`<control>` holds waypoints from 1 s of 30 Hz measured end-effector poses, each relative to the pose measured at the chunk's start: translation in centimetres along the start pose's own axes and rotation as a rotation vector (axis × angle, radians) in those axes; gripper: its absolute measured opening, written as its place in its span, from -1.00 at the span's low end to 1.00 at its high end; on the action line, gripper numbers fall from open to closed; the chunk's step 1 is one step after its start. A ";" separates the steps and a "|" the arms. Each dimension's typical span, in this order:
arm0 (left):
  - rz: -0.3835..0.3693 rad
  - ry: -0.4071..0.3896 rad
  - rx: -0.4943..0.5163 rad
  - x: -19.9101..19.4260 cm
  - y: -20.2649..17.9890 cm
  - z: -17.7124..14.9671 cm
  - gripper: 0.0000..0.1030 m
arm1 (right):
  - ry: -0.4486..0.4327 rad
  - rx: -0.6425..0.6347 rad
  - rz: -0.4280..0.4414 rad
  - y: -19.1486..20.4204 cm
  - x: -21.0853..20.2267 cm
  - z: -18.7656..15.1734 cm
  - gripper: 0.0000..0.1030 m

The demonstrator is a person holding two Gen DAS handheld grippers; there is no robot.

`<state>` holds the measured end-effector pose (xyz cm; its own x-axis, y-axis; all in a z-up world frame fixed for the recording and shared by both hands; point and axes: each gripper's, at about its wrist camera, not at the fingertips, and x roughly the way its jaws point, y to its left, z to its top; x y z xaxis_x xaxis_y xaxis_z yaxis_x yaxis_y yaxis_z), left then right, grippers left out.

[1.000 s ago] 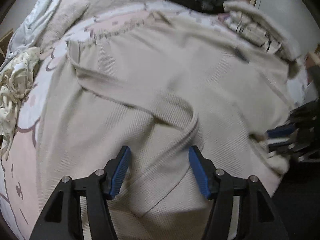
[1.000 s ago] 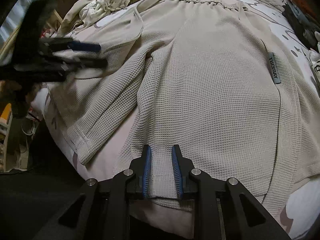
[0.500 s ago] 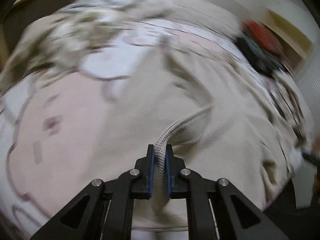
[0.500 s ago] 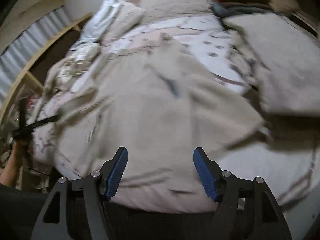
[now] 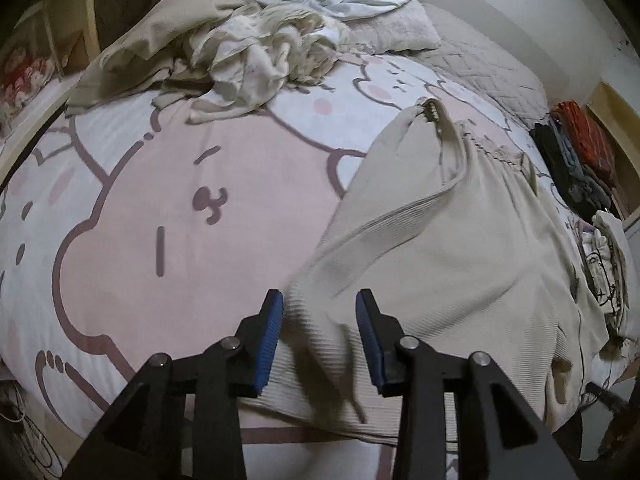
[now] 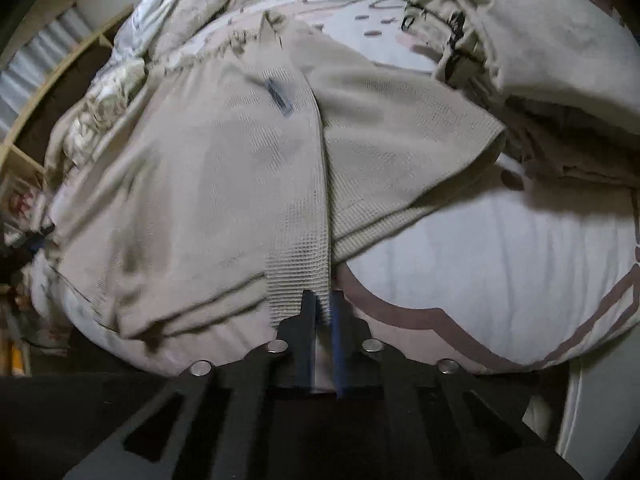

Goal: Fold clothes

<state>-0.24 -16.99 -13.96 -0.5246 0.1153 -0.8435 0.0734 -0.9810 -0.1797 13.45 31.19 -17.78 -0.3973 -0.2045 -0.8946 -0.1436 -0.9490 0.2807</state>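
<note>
A beige waffle-knit garment (image 5: 440, 260) lies on the bed, doubled over lengthwise, with its gathered waistband at the far end. My left gripper (image 5: 320, 300) hovers over its near left edge. Its jaws are opening; cloth lies under and between the blue pads (image 5: 270, 332), which do not press on it. In the right wrist view the same garment (image 6: 240, 168) shows a long fold line and a grey label (image 6: 278, 98). My right gripper (image 6: 324, 300) is closing, its jaws pinched on the garment's near hem.
The bed sheet (image 5: 160, 200) has a pink and white cartoon print. A crumpled pile of pale clothes (image 5: 256, 52) and a pillow (image 5: 392, 32) lie at the head. Folded dark and red clothes (image 5: 576, 160) are stacked at the right. More beige laundry (image 6: 540, 60) lies beside the garment.
The left gripper, shut on a fold half a second ago, now has its pads apart. The right gripper went from wide open to pinched on the hem. The garment now lies doubled over.
</note>
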 end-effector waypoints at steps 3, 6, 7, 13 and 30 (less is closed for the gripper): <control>0.000 -0.026 0.029 -0.9 -0.8 0.4 -0.20 | -0.087 -0.006 0.085 1.3 -3.8 1.4 -0.85; -0.011 -0.068 0.046 -2.5 -1.3 0.5 0.22 | -0.169 -0.053 0.204 3.8 -7.2 3.2 -0.87; -0.020 -0.076 0.051 -3.0 -1.5 0.5 0.22 | -0.198 -0.073 0.250 4.7 -8.4 3.8 -0.88; -0.045 -0.114 0.080 -5.4 -2.3 -0.2 0.22 | -0.241 -0.211 0.583 11.7 -10.9 7.3 -0.88; -0.702 0.088 -0.128 -5.0 -5.2 -3.1 0.23 | 0.049 -0.337 0.886 22.0 -2.7 8.6 -0.89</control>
<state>4.62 -11.98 -10.36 -0.4149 0.7295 -0.5439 -0.1543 -0.6455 -0.7480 3.60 12.90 -6.19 -0.1967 -0.8862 -0.4194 0.4645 -0.4610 0.7561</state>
